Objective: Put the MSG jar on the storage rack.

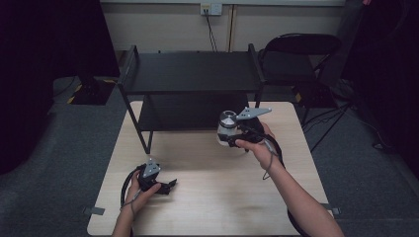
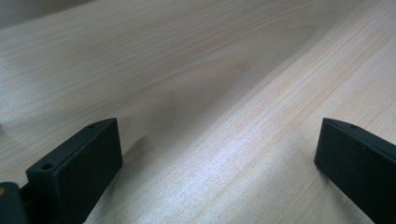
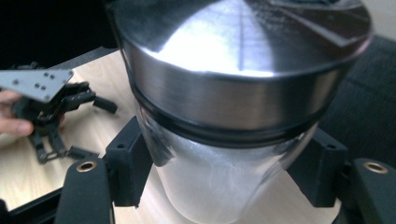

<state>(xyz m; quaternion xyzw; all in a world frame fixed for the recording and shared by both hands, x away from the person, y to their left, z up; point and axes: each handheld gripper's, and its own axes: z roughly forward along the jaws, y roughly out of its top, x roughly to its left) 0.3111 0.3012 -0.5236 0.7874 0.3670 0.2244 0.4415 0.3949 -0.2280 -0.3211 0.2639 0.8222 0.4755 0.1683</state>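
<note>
We are holding the jar [image 1: 227,129] upright in our right gripper [image 1: 236,133] (left gripper [image 1: 165,186] resting wide open, near left).

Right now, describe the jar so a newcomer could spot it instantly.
Start at the black shelf at the table's far edge. Just in front of its right leg, the right gripper clamps the jar. It is the one clear container with a shiny steel lid.

jar [image 3: 224,186]: clear glossy body between matt black plastic-looking jaws | lid [image 3: 238,60]: brushed metal, shiny | table [image 2: 210,93]: pale wood grain, smooth, under the jaws
</note>
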